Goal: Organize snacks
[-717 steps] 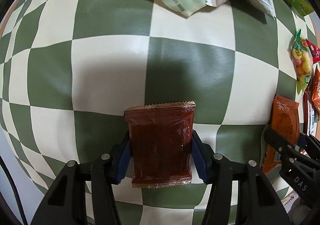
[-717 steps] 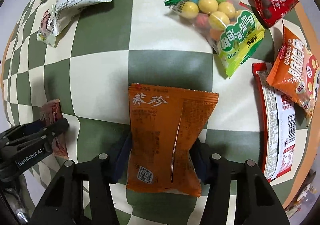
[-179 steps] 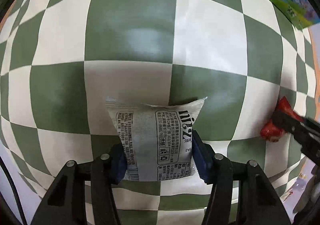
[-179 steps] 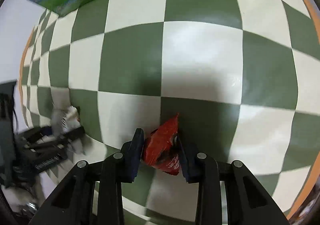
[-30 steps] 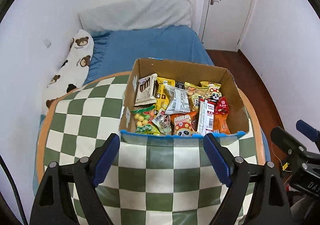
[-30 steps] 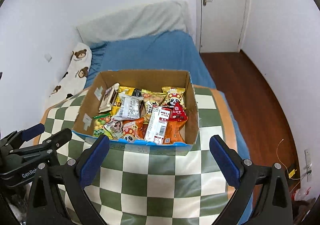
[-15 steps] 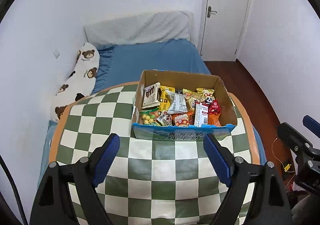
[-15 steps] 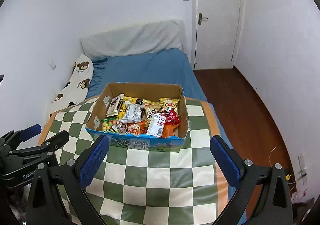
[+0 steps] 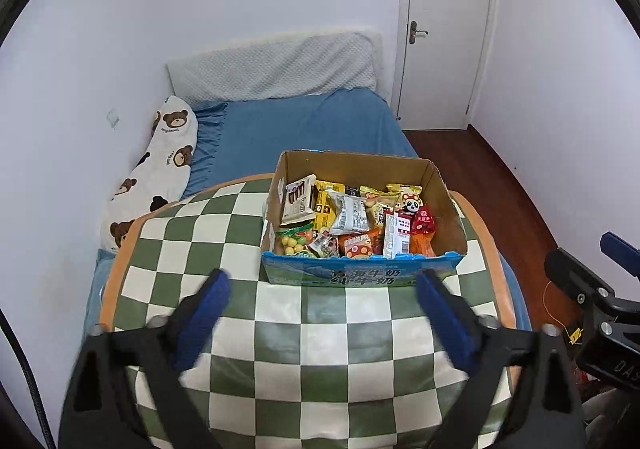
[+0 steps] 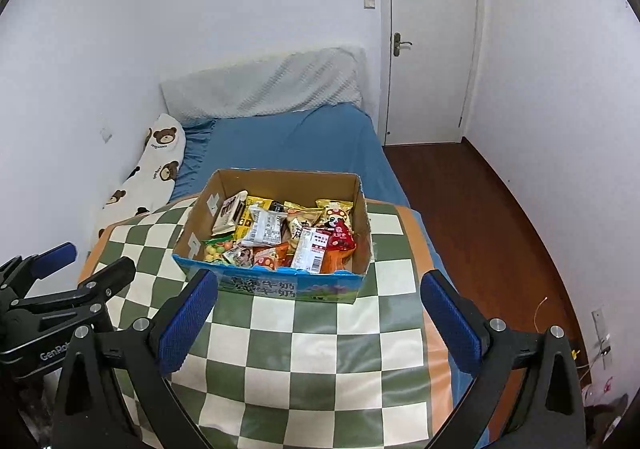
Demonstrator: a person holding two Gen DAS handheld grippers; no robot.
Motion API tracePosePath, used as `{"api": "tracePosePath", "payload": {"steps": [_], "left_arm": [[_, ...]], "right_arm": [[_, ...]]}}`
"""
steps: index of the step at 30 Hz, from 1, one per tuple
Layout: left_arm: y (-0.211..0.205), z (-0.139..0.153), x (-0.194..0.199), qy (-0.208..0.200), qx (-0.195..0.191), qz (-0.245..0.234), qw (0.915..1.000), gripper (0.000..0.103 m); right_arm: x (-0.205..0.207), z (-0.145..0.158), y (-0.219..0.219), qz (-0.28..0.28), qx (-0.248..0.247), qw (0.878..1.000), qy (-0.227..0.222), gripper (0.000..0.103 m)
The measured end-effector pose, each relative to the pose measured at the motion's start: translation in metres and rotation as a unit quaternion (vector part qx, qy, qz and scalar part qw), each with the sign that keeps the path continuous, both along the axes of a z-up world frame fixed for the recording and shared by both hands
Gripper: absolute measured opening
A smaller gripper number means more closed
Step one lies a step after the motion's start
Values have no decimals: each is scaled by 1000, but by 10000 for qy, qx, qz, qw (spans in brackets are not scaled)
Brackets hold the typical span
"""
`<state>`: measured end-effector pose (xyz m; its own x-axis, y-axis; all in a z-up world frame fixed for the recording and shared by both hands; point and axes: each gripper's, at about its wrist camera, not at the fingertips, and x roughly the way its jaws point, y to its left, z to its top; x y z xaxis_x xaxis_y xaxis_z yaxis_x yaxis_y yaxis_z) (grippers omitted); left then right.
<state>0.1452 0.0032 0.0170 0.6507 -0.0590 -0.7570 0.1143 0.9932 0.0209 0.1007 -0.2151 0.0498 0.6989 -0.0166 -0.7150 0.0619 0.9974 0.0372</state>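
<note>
Both claws stand wide apart with nothing between their blue pads. The left gripper (image 9: 322, 289) hangs well above the checkered tablecloth (image 9: 280, 349), its fingers blurred; six seconds ago it was down at the cloth clamping a grey-white packet. The right gripper (image 10: 318, 291) is likewise spread and empty, where six seconds ago it pinched a small red packet.

Ahead of both claws, beyond the fingertips, sits the cardboard box (image 9: 452, 209) on the far part of the cloth, its blue printed front wall facing the cameras. The snacks (image 9: 352, 217) lie packed inside it: the grey-white packet (image 9: 352, 213) near the middle, the red packet (image 9: 423, 218) toward the right wall, a bag of yellow balls (image 9: 294, 243) at the near left corner. Compared with half a second ago the box looks a little smaller and farther from the fingertips, with more of the room showing.

Past the box lies a blue bed (image 9: 304, 125) with a bear-print pillow (image 9: 160, 165) to the left, and a white door (image 9: 444, 29) behind on the right.
</note>
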Motion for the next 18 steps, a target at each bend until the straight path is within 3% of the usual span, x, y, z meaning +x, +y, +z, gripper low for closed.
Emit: {"api": "tracePosePath", "payload": {"steps": [18], "left_arm": [[-13, -46, 75, 92, 318, 319, 9989, 102]], "right_arm": [[77, -62, -23, -560, -196, 9980, 195, 103]]}}
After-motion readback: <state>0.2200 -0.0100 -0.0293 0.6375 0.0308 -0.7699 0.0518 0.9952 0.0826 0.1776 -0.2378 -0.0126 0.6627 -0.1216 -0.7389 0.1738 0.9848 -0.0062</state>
